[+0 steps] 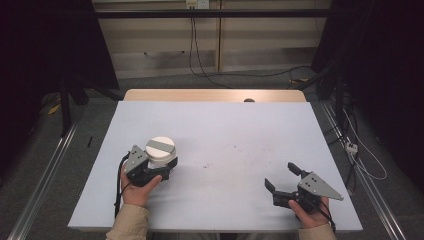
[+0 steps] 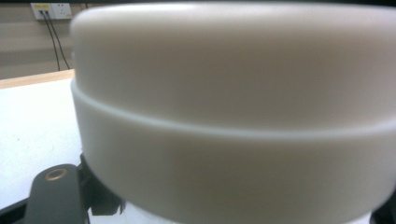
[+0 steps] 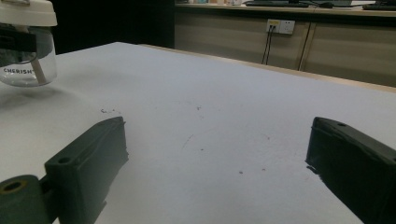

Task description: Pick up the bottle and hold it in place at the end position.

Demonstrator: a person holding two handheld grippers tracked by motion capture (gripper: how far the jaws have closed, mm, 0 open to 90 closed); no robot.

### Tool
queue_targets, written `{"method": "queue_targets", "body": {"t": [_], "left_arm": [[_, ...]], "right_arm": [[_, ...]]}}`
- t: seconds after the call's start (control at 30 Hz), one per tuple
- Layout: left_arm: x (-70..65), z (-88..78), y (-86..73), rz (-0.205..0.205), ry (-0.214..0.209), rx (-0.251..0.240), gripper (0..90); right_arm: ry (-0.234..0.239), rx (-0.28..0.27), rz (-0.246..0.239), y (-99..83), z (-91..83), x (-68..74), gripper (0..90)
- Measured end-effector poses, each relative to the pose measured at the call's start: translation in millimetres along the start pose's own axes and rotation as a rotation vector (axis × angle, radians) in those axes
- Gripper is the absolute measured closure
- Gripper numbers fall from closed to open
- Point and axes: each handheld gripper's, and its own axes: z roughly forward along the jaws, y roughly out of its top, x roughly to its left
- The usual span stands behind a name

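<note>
Your jar (image 1: 160,152) stands upright on the pale table (image 1: 225,130), at about eight o'clock from the table's middle, well in from the left edge. From above, its lid (image 1: 160,146) is a white round cap with a greyish band running across its top. In the right gripper view the jar (image 3: 25,44) sits at ten o'clock: white lid over a clear glass body, with a pale stick-like piece leaning inside against the glass. In the left gripper view the lid (image 2: 233,107) is very close and blurred, creamy white, with a ridge running round it where the upper part steps out over the lower one.

Your left gripper (image 1: 156,167) is closed on the jar. Its black jaws clasp the body just under the lid, from the seven o'clock side of the jar, and your left hand (image 1: 137,187) holds the gripper from below. In the right gripper view a dark jaw lies across the glass beneath the lid.

Your right gripper (image 1: 282,177) rests at about four o'clock from the table's middle, well apart from the jar. Its jaws stand wide apart with bare table between them, touching nothing; your right hand (image 1: 310,212) holds it near the front edge.

The one word you can read is "CHERISH" (image 3: 17,71), in white letters on the glass. Whether more letters follow cannot be told.
</note>
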Motion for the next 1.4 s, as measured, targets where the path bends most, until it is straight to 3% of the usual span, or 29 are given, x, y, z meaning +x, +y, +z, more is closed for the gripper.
{"method": "queue_targets", "body": {"t": [0.4,0.87,1.4], "left_arm": [[-4.8,20.3,11.4,0.034,-0.046,-0.009,18.4],[-10.8,43.4,23.7,0.046,-0.104,-0.024,18.4],[-12.5,65.2,32.7,0.049,-0.129,-0.031,18.4]], "right_arm": [[-0.006,-0.002,-0.001,0.6,0.3,-0.2,4.2],[-0.012,-0.002,-0.003,0.8,0.0,-0.3,4.3],[-0.015,-0.004,-0.005,1.1,-1.0,-0.8,4.3]]}}
